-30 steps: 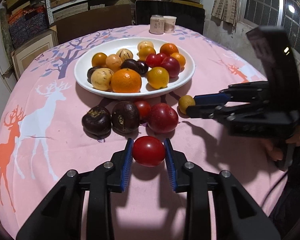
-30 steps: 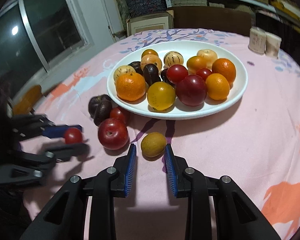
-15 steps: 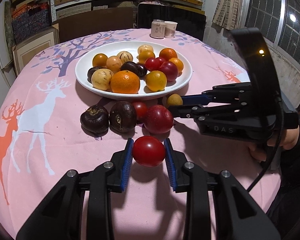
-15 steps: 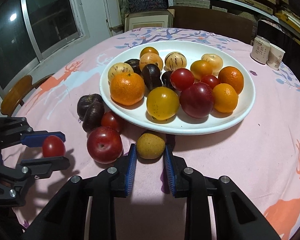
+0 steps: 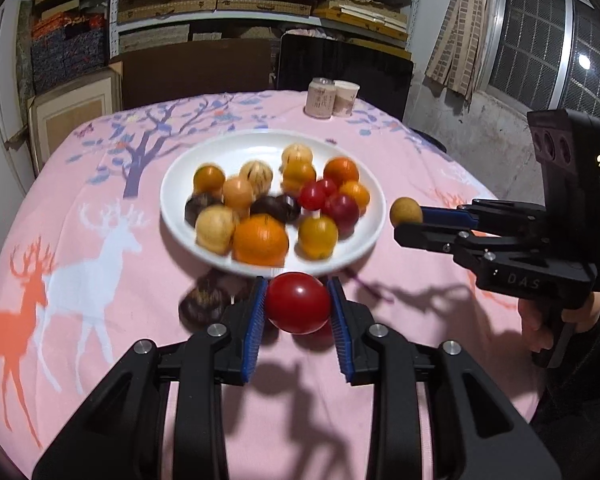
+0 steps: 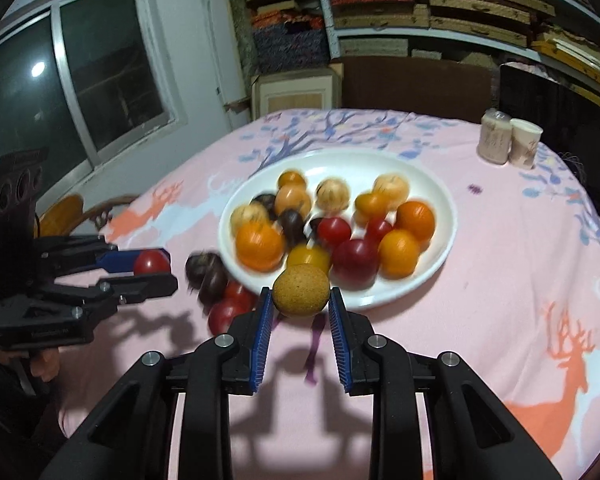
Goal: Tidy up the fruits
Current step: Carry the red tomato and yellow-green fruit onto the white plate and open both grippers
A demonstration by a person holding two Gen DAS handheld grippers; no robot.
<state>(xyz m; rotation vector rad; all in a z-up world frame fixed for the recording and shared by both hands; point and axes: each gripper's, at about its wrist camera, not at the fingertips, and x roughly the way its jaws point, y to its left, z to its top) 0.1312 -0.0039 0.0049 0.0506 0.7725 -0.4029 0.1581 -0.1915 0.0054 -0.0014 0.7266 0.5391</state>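
Both fruits lifted, each gripper-clamped: tomato (image 5: 298,303), brown fruit (image 6: 300,290).

The tomato (image 5: 298,303) is smooth and glossy; the brown fruit (image 6: 300,290) looks matt and rough. The plate (image 5: 180,184) is glossy white, the worktop cloth (image 5: 100,320) soft matt pink. The claw pads (image 6: 261,330) are ribbed blue, their frames matt black plastic.

Fruit on the plate (image 5: 364,252) motion-blurred; dark fruits (image 5: 204,300) beside it smeared, partly hidden behind the left gripper (image 5: 298,304).
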